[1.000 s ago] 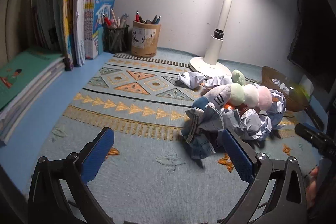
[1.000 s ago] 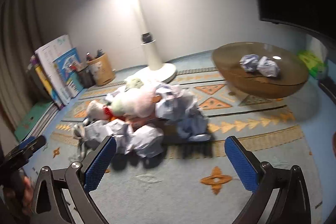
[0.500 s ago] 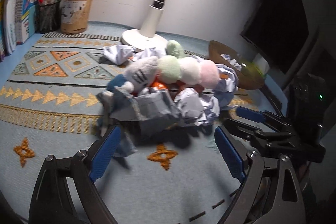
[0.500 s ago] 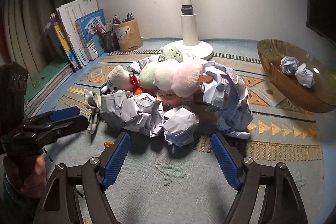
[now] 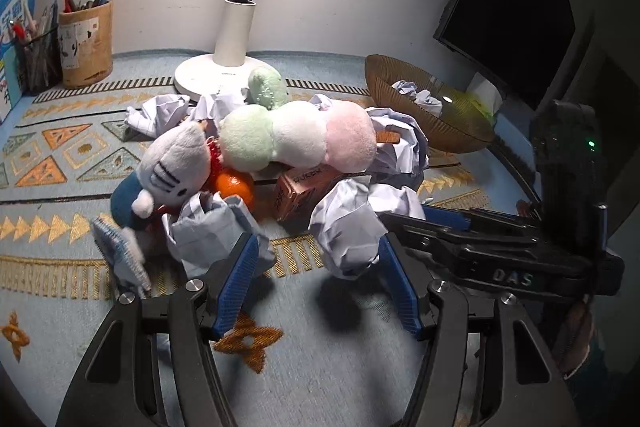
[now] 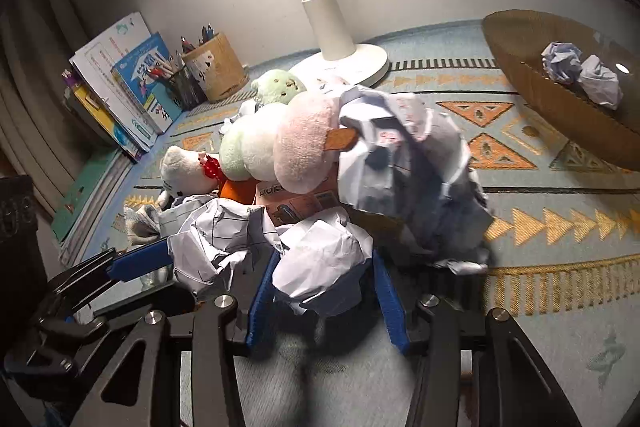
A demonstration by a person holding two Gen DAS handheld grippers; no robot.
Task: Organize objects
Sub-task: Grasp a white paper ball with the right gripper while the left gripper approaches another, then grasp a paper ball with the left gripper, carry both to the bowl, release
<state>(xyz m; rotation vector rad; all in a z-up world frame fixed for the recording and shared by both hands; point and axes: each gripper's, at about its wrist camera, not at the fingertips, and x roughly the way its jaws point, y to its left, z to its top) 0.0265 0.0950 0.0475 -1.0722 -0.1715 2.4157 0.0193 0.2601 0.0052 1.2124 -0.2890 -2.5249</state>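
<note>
- Clutter lay heaped on the patterned mat [image 5: 340, 347]: crumpled paper, soft toys, an orange [image 5: 234, 187] and a small pink carton [image 5: 298, 193]; all of it sat ahead of both pairs of jaws
- Left gripper [image 5: 316, 263] had its jaws apart and closing; one crumpled paper ball [image 5: 352, 231] sat just inside its right pad, and another paper wad [image 5: 208, 231] lay against the outer side of its left pad; whether either pad pressed on paper could not be told
- Right gripper [image 6: 324, 291] had its jaws closing around a white paper ball [image 6: 320, 259]; the ball filled nearly the whole gap (the left pad looked to be touching it, the right pad less surely so)
- Beyond the right jaws stood a large blue-grey paper wad [image 6: 408, 171], leaning on the three-ball plush skewer [image 6: 280, 143]; a white cat plush [image 6: 180, 171] lay further left
- Far right of both jaws sat the brown woven bowl [image 6: 520, 67], well apart from the heap, with two paper balls [image 6: 580, 71] inside
- Behind the heap stood a white lamp base [image 5: 216, 71]; to the far left were a pen cup [image 5: 86, 43] and upright books [image 6: 128, 83]
</note>
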